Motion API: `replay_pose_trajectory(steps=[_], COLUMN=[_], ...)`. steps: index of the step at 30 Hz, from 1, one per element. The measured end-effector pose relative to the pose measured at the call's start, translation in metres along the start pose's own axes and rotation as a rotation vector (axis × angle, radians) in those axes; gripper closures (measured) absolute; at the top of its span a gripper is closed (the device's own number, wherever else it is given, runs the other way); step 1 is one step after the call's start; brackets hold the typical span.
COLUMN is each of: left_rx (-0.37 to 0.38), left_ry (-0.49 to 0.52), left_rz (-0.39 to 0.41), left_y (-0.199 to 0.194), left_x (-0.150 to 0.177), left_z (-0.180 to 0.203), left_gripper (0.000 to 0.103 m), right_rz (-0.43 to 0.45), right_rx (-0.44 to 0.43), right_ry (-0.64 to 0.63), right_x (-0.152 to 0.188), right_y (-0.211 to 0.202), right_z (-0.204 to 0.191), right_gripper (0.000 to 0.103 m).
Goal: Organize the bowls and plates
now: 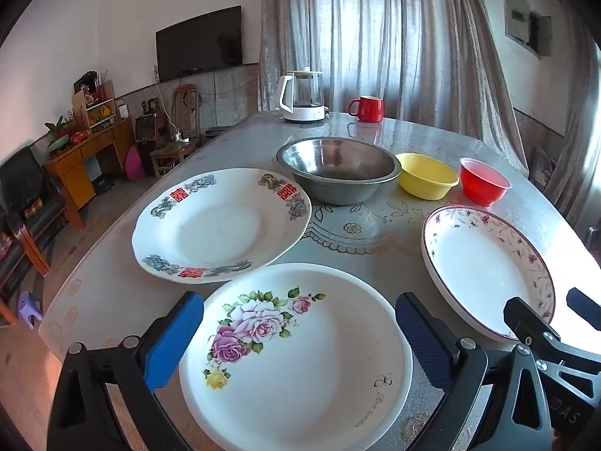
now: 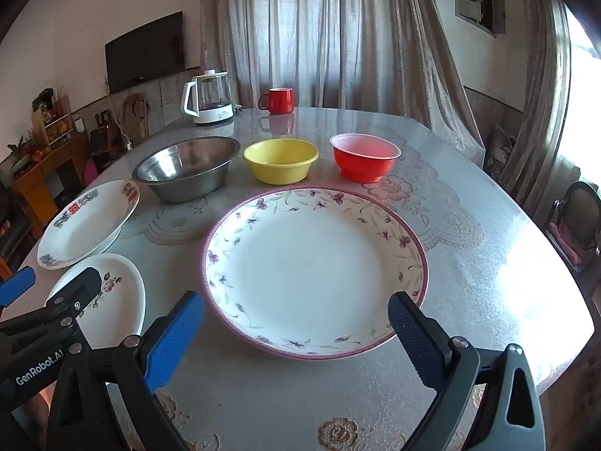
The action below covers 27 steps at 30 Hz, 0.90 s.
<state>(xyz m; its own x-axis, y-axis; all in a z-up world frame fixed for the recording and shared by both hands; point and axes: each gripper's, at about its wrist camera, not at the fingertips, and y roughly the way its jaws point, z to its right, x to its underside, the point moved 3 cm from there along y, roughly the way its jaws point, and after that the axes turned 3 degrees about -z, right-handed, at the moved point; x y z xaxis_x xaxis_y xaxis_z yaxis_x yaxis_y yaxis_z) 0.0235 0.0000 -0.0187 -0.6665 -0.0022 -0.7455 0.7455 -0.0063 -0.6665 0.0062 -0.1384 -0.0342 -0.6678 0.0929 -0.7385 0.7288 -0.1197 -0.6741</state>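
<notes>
Both wrist views tilt down across one table (image 1: pixel 112 263) (side by side, close).

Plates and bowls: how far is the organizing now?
Nothing looks done: the rose plate, red-character plate and purple-rimmed plate lie separate, as do the steel bowl, yellow bowl and red bowl. Both tools, left and right, are open and empty. All stacking remains.

Along the table's (image 2: pixel 488 282) far edge: kettle (image 2: pixel 208 99) left, mug (image 2: pixel 278 100) right. Before them, a row, left to right: steel bowl (image 2: pixel 186 167), plastic bowl (image 2: pixel 281 165), disposable bowl (image 2: pixel 364 161). Nearer, three plates: double-happiness plate (image 1: pixel 221 225) left, rose plate (image 1: pixel 296 357) at near edge, vine-rimmed plate (image 2: pixel 315 270) right.
</notes>
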Motion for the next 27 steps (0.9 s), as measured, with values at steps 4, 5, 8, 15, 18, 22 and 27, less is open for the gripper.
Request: replay_pose_trajectory(steps=[4,5,8,15,18,22,27], left_rx=[-0.003,-0.002,-0.003,-0.016,-0.011,-0.003,-0.002], left_ry=[0.008,0.009,0.011,0.017,0.014,0.021,0.031], left_rz=[0.01,0.011,0.01,0.008,0.001,-0.007,-0.003], left_y=[0.0,0.001,0.005,0.001,0.002,0.003,0.002], left_x=[0.002,0.002,0.003,-0.001,0.0,0.001,0.002], left_z=[0.002,0.001,0.001,0.002,0.001,0.002,0.004], left_gripper=[0.0,0.0,0.0,0.0,0.0,0.001,0.0], right_rz=[-0.005,0.0,0.006,0.012,0.01,0.011,0.01], right_rx=[0.006,0.006,0.006,-0.008,-0.012,-0.016,-0.016], right_ry=[0.009,0.005,-0.004,-0.001,0.0,0.003,0.003], right_x=[-0.001,-0.001,-0.002,-0.002,-0.002,-0.002,0.0], right_y=[0.002,0.001,0.001,0.0,0.001,0.002,0.001], right_z=[0.004,0.005,0.0,-0.001,-0.001,-0.001,0.0], right_gripper=[0.003,0.003,0.003,0.003,0.003,0.003,0.003])
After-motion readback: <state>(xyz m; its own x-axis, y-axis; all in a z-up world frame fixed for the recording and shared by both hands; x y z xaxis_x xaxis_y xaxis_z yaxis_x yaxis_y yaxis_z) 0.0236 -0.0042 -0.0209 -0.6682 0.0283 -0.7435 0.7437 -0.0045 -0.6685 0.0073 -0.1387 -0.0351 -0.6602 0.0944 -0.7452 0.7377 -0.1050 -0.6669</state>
